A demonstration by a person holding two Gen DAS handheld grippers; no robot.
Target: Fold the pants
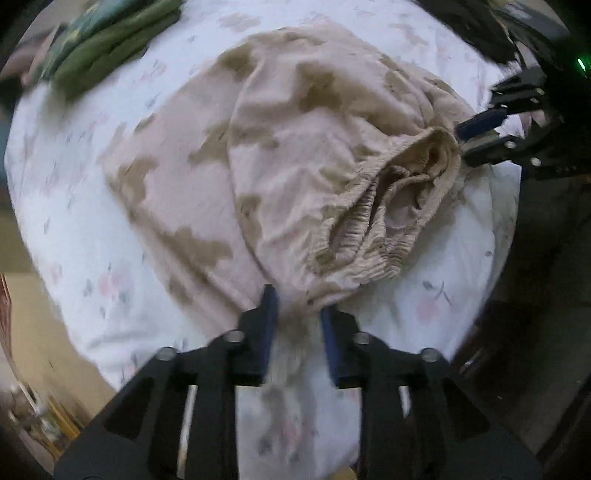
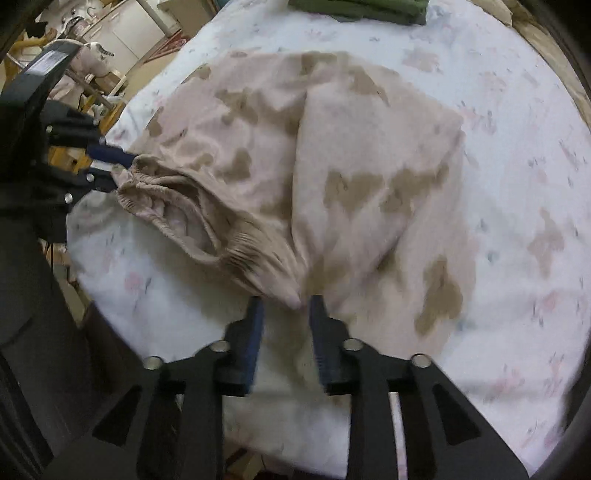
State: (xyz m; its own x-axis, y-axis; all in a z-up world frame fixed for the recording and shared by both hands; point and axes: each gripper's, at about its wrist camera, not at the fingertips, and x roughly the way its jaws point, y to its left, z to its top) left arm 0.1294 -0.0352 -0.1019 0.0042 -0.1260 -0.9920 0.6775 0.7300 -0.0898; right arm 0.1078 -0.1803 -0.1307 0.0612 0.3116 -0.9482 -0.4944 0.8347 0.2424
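Beige pants with brown blotches point(image 1: 280, 155) lie bunched on a white floral sheet point(image 1: 74, 229), the elastic waistband point(image 1: 373, 229) gaping open. My left gripper point(image 1: 297, 301) is open, its blue pads straddling a corner of the waist end. In the right wrist view the pants point(image 2: 332, 177) spread ahead, waistband point(image 2: 192, 214) at left. My right gripper point(image 2: 284, 306) is open with a fabric corner between its pads. Each gripper shows in the other's view, the right one point(image 1: 461, 136) and the left one point(image 2: 114, 166), both at opposite ends of the waistband.
Folded green clothes point(image 1: 110, 40) lie at the sheet's far edge, also in the right wrist view point(image 2: 362, 9). The sheet's edge drops off to the floor and furniture point(image 2: 92, 33) at left. Dark surroundings lie beyond the near edge.
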